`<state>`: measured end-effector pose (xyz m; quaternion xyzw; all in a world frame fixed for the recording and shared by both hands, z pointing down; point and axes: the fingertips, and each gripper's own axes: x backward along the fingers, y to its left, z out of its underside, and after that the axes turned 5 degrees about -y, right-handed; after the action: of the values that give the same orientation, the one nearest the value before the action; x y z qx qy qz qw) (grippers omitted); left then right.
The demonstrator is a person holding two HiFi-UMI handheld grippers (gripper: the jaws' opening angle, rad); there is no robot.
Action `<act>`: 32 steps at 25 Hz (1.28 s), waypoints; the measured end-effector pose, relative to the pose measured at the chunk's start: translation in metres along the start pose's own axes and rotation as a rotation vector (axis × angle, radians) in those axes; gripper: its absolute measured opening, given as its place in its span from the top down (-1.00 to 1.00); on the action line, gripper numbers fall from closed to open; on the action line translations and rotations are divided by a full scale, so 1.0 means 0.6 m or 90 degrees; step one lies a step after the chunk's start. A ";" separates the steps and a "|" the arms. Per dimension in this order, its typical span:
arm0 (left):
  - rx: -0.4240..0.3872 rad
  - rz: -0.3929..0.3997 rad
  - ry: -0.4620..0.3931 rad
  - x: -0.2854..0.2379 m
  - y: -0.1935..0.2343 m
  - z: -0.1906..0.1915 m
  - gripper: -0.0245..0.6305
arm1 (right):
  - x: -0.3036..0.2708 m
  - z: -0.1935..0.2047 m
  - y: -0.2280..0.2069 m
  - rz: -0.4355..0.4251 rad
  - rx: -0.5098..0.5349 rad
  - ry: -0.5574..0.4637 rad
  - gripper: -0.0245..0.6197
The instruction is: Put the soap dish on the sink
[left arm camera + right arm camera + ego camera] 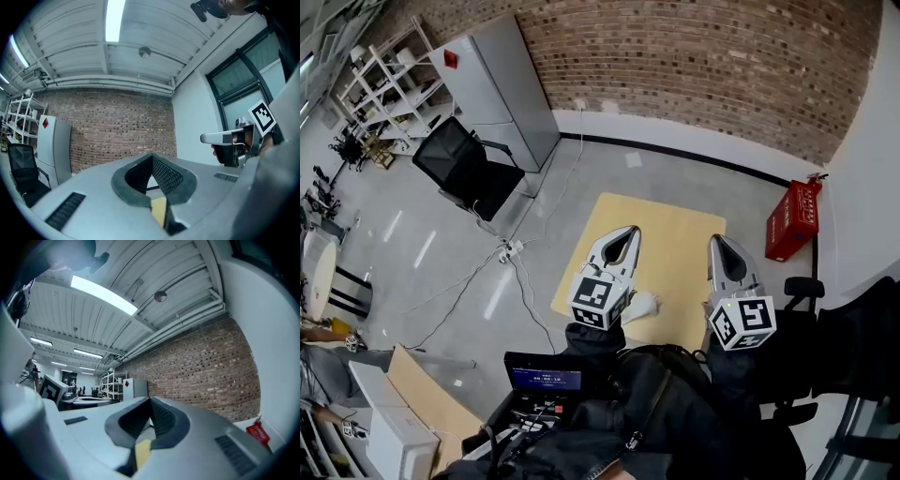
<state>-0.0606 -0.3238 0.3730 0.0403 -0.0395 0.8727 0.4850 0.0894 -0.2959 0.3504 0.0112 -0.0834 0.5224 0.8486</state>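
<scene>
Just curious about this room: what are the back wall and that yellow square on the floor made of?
The back wall looks like bare brick, matt, with mortar lines showing. The yellow square looks like a wood board or a mat; its even, dull surface leaves that open.

We see a brick wall (694, 56) at the far side, with a tall grey cabinet (497, 89) and white shelving (389, 89) before it. A black office chair (464, 169) stands near the cabinet. On the grey floor (609, 178) lie a yellow mat (670, 244) and a power strip (511, 251); a red box (794, 220) sits by the white wall.
</scene>
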 end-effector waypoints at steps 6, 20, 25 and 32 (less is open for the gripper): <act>0.005 0.000 0.004 -0.003 0.003 0.004 0.92 | -0.002 0.004 -0.002 0.004 -0.002 0.004 0.91; 0.007 0.002 0.005 -0.005 0.000 0.005 0.92 | 0.002 0.003 -0.011 0.017 -0.005 -0.005 0.91; 0.010 0.001 0.008 -0.005 0.003 0.005 0.92 | 0.000 0.003 -0.007 0.016 -0.006 -0.004 0.91; 0.013 0.004 0.012 -0.001 0.004 0.009 0.92 | 0.002 0.005 -0.002 0.014 -0.001 -0.001 0.91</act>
<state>-0.0622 -0.3259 0.3785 0.0370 -0.0257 0.8750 0.4821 0.0905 -0.2955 0.3537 0.0098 -0.0846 0.5314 0.8429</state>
